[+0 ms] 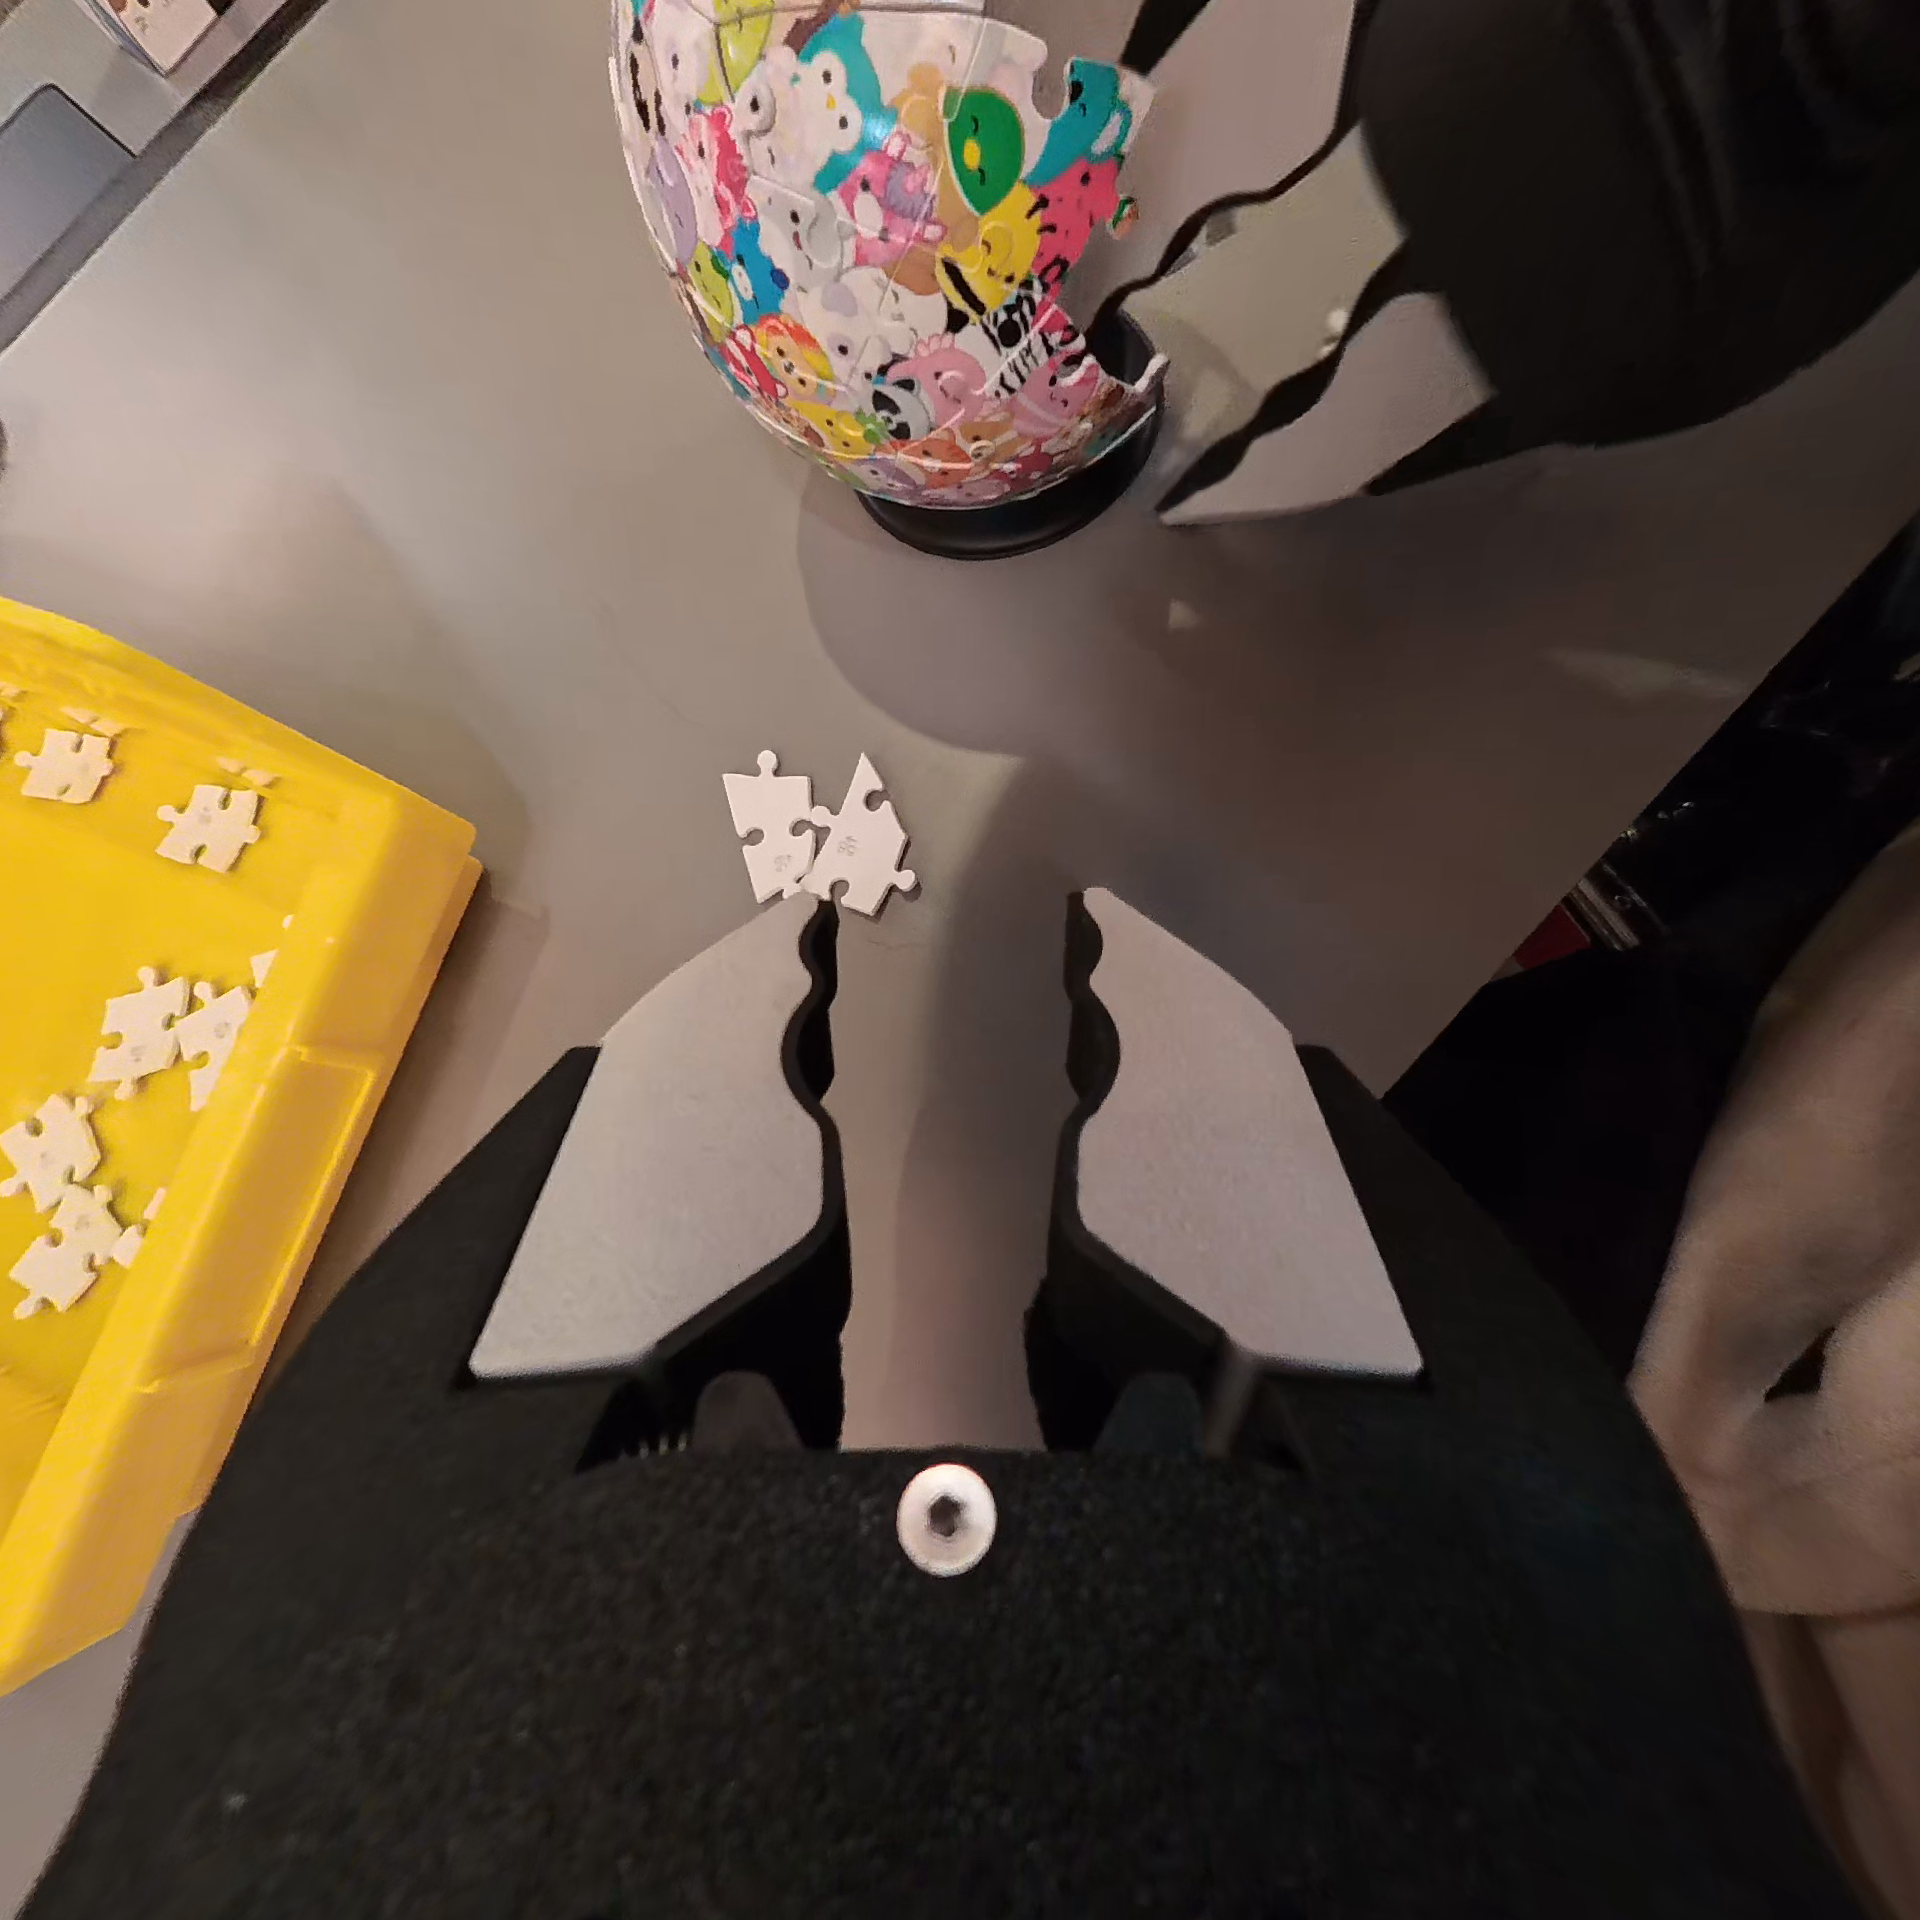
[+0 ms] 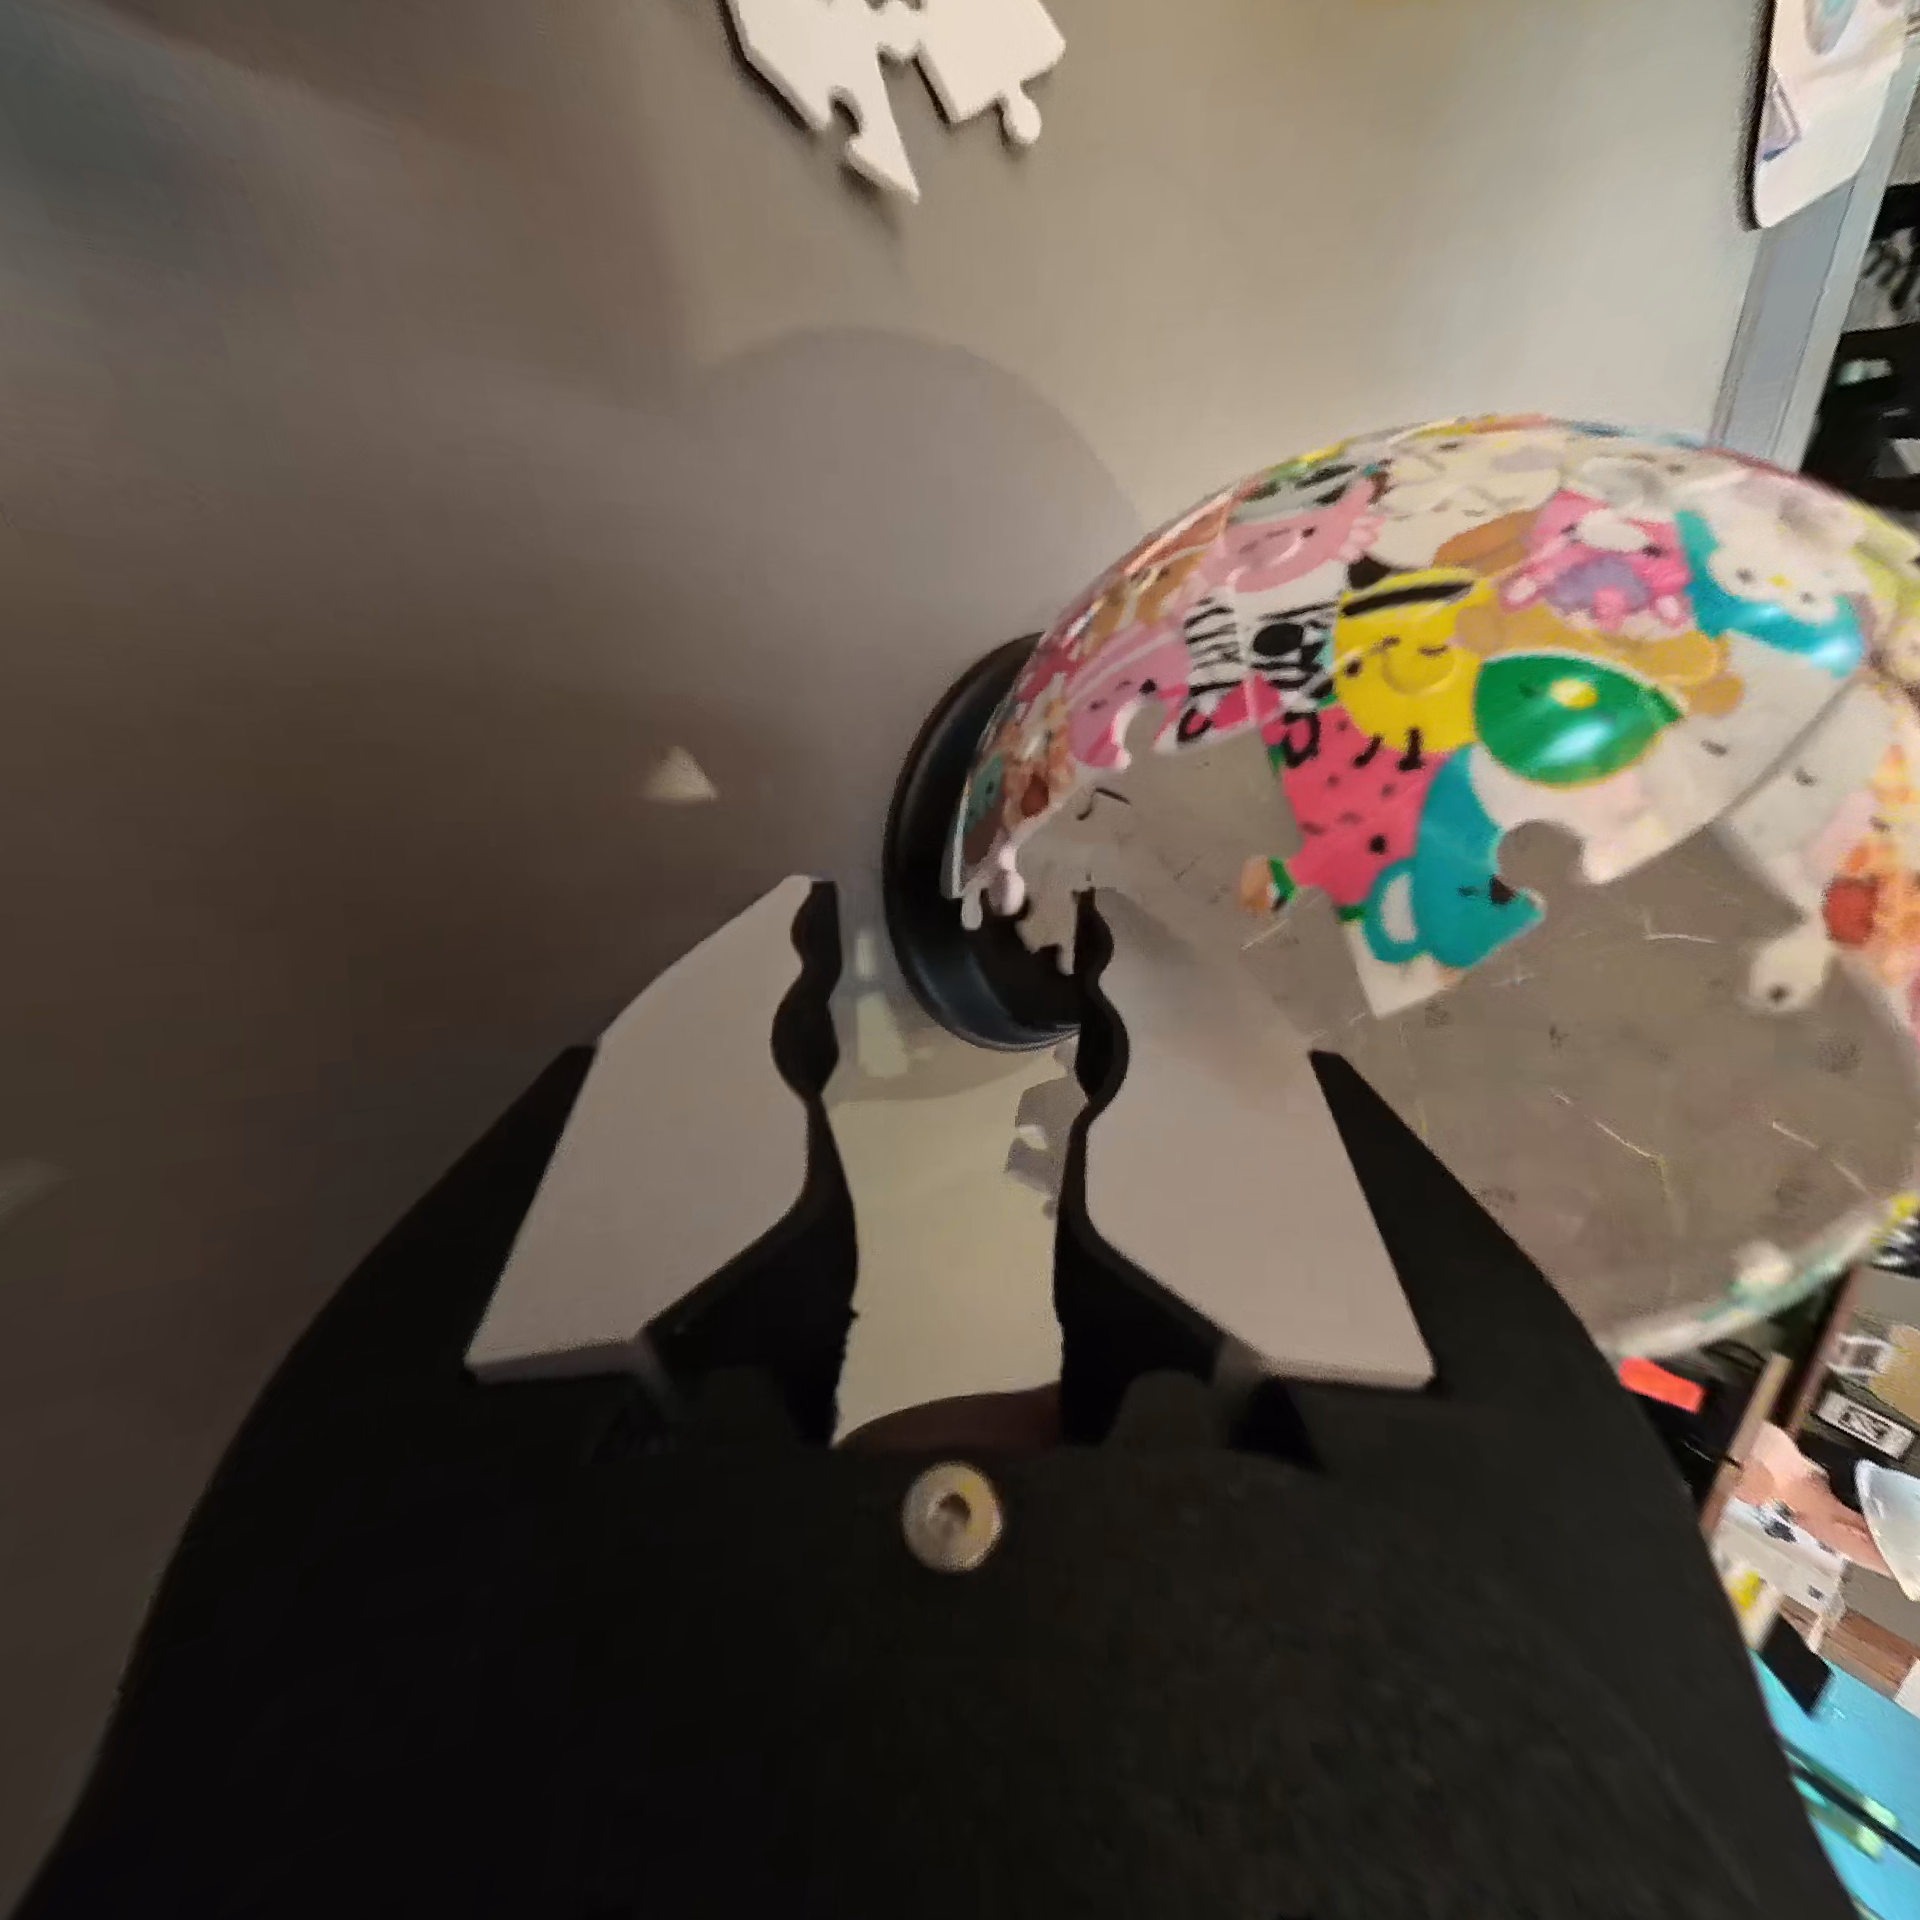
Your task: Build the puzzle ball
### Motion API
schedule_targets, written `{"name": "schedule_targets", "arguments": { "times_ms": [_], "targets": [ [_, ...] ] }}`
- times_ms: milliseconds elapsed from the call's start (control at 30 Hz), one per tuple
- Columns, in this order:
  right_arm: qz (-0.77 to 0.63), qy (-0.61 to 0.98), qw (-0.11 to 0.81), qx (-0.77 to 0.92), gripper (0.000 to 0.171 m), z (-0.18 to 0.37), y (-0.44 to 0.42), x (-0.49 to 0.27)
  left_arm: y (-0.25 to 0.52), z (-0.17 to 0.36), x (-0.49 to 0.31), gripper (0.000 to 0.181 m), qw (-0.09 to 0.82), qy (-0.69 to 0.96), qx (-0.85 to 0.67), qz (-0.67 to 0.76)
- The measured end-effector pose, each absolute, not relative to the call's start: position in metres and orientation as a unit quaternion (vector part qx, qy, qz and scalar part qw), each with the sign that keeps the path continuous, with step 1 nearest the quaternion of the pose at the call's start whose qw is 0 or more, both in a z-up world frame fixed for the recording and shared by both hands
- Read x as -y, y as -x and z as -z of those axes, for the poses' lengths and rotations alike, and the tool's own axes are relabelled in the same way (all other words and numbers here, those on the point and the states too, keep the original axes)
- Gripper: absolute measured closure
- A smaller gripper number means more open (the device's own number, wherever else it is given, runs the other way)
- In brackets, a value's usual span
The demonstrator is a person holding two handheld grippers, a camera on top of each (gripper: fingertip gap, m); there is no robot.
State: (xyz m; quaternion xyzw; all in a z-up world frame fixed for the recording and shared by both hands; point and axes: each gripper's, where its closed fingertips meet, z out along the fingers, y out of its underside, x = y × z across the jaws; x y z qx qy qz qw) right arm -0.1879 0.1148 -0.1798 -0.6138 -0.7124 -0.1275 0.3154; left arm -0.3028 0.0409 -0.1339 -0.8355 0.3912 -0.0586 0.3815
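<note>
A partly built puzzle ball [image 1: 862, 249] with colourful cartoon prints sits on a black round stand [image 1: 997, 514] on the grey table. Part of its shell is open on the side facing my right gripper [image 2: 1507, 1039]. Two joined white pieces [image 1: 816, 836] lie face down on the table, just beyond my left gripper [image 1: 951, 909], which is open and empty. My right gripper [image 2: 951, 914] is open and empty, with its tips at the stand [image 2: 935, 862] and the ball's lower edge [image 2: 1195, 665]. It also shows in the left wrist view [image 1: 1278, 457], right of the ball.
A yellow bin [image 1: 208, 1039] with several loose white pieces stands at the left. The joined pieces also show at the top of the right wrist view [image 2: 914, 62]. A person's light-coloured clothing [image 1: 1787, 1299] is at the right. Shelves with boxes [image 2: 1829, 1455] stand past the table's edge. Left tips to right tips: about 15 cm.
</note>
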Motion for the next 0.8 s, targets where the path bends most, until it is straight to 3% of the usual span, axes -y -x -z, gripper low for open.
{"name": "schedule_targets", "arguments": {
  "times_ms": [300,400,500,533,567,633,733,800],
  "targets": [
    [-0.019,0.628,0.339,0.7,0.117,0.173,0.176,-0.053,0.297,0.127,-0.037,0.14,0.387,0.832,-0.391,0.077],
    [-0.218,0.688,0.33,0.608,0.121,0.152,0.174,-0.029,0.29,0.123,-0.035,0.14,0.392,0.826,-0.394,0.094],
    [-0.42,0.742,0.244,0.462,0.142,0.129,0.161,-0.016,0.288,0.118,-0.033,0.14,0.4,0.824,-0.385,0.114],
    [-0.474,0.731,0.214,0.442,0.142,0.124,0.155,-0.011,0.289,0.118,-0.033,0.14,0.402,0.824,-0.381,0.12],
    [-0.496,0.727,0.2,0.431,0.131,0.122,0.149,-0.011,0.291,0.12,-0.034,0.14,0.402,0.826,-0.376,0.123],
    [-0.462,0.737,0.266,0.415,0.127,0.122,0.145,-0.031,0.296,0.126,-0.037,0.14,0.402,0.83,-0.364,0.129],
    [-0.35,0.71,0.419,0.444,0.103,0.119,0.149,-0.061,0.293,0.131,-0.04,0.14,0.407,0.829,-0.348,0.159],
    [-0.266,0.714,0.43,0.484,0.102,0.133,0.155,-0.069,0.294,0.135,-0.041,0.14,0.412,0.827,-0.347,0.159]
  ]
}}
